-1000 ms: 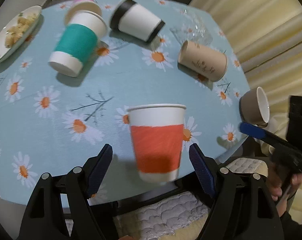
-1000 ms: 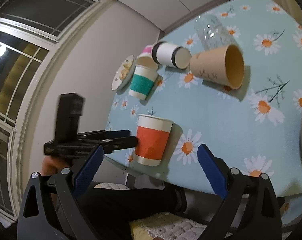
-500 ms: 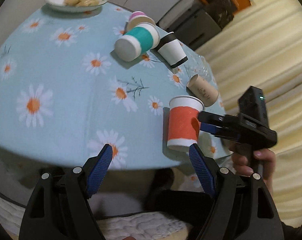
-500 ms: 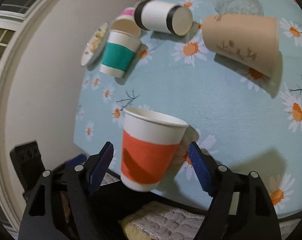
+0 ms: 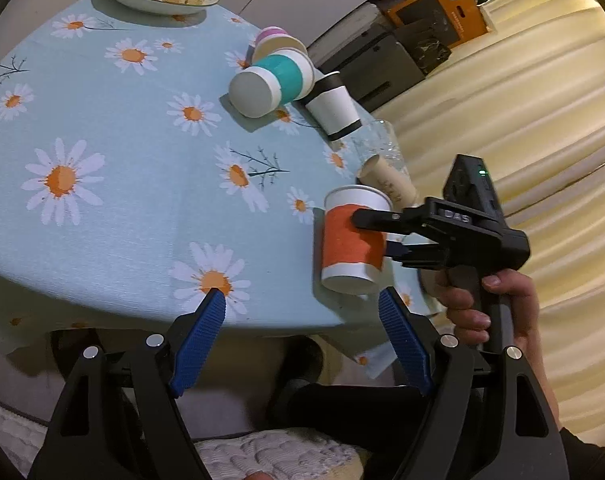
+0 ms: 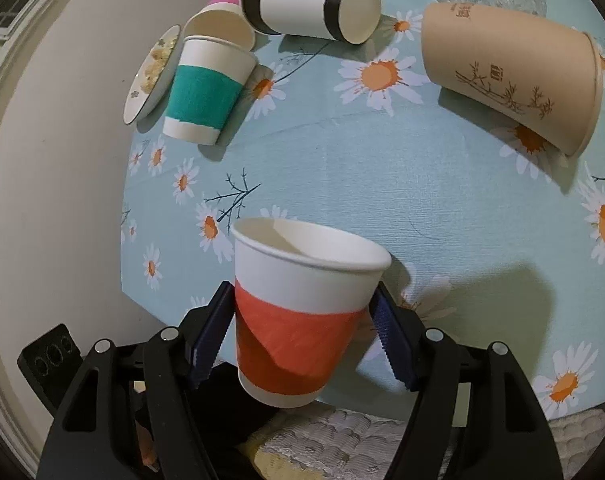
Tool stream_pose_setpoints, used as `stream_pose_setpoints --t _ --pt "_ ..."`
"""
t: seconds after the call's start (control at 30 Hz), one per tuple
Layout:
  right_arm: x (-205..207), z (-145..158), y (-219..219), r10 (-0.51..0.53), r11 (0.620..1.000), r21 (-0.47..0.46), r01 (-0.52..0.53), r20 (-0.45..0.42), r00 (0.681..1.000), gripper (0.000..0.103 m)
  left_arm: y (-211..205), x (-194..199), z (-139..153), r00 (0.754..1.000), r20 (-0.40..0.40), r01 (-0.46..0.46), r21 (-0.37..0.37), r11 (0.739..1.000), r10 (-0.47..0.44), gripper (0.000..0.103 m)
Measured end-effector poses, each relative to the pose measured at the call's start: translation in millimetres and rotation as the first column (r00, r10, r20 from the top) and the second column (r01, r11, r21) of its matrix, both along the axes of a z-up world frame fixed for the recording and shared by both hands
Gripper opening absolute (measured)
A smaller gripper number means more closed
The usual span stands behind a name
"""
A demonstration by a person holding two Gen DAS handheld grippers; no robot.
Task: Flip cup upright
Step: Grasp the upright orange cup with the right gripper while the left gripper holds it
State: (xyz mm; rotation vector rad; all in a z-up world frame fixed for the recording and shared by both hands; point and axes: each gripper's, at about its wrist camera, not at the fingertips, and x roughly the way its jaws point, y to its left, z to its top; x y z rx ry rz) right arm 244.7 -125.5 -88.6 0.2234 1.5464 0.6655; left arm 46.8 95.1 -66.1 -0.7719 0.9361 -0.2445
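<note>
Right claw point(image 6: 302, 320): closed around the orange-banded cup point(image 6: 298, 312), blue pads touching its sleeve at 9 and 3 o'clock; cup mouth-up, near the front edge of the desk point(image 6: 382, 184), base apparently just over or off that edge, contact with the cloth not discernible. Left claw point(image 5: 302, 320): wide open, empty, hanging below the desk rim at 6 o'clock, well apart from the cup. Step in hand, by judgement: settling the upright cup onto the daisy cloth. Recommended handling: keep the squeeze light, since thin paper walls would likely buckle; bring the base flat over the cloth inboard of the edge; lower level before opening. Other stock, lying on their sides: teal-banded cup point(image 6: 206, 92) at 11 o'clock, black-ringed white cup point(image 6: 306, 0) at 12, tan cup point(image 6: 510, 80) at 2. Hazard: release too near the edge may tip it.
</note>
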Motion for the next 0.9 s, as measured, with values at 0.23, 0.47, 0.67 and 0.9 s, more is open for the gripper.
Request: stream_pose_setpoints --t 0.23,0.47,0.67,0.9 --pt "-4.7 7.2 6.4 0.003 0.999 -0.046 -0.001 0.045 0.999 0.066 1.4 -2.2 2.1 1.000 0.017 0.004 0.002 1.000 -0.004 0.077" --pt "-26.3 40.4 3.2 0.030 0.998 -0.052 -0.018 0.229 0.973 0.066 -0.2 -3.5 5.4 0.999 0.032 0.002 0.039 0.999 -0.003 0.077" --pt "-60.6 73.5 -8.5 -0.010 1.000 0.002 0.011 0.482 0.876 0.066 3.0 -3.8 5.1 0.999 0.035 -0.012 0.054 0.998 0.010 0.077" --pt "-101.1 78.0 -5.6 -0.071 0.995 0.001 0.101 0.722 0.688 0.066 5.4 -5.7 5.8 0.999 0.041 -0.020 0.064 0.998 0.017 0.077"
